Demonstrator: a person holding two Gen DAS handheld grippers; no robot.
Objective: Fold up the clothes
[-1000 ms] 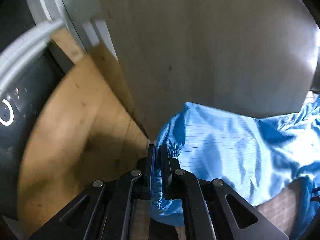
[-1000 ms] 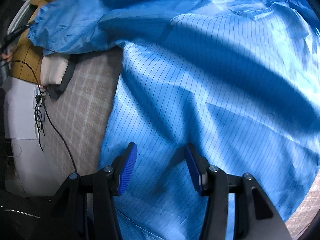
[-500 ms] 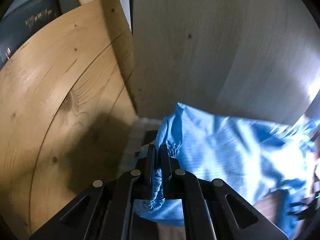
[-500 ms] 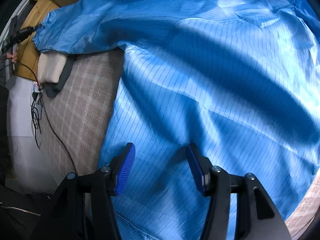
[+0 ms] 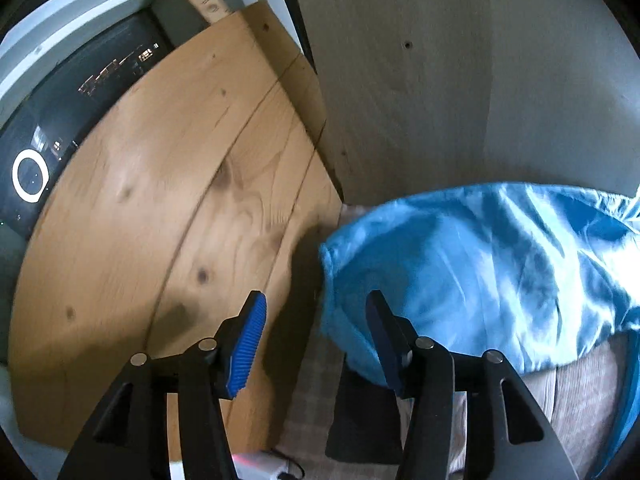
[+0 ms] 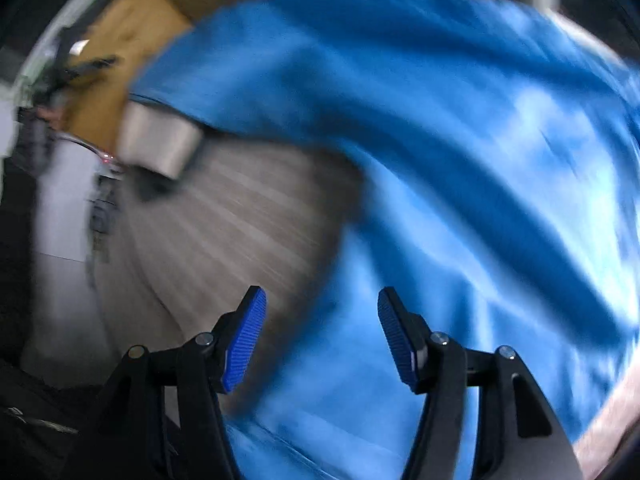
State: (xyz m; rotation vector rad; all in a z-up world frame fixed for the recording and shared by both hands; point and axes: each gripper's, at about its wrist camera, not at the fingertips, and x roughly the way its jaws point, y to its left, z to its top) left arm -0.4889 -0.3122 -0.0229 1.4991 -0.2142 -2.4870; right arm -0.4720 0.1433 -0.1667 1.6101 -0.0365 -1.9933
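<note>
Presently: blue garment (image 5: 480,272) spread on checked bed (image 6: 240,224), cuff at far left beside wooden board (image 5: 160,200); left gripper (image 5: 316,320) jaws opening, cuff released between them; right gripper (image 6: 322,320) jaws apart, empty, above garment.

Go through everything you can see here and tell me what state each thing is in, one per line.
Left hand-held gripper: jaws opening, nothing pinched, sleeve cuff just to its right.
Right hand-held gripper: open, empty, above the garment's edge.
Blue garment: spread out, wrinkled, not yet folded.
Sleeve: lying loose on the bed.
Wooden board: bare.
</note>
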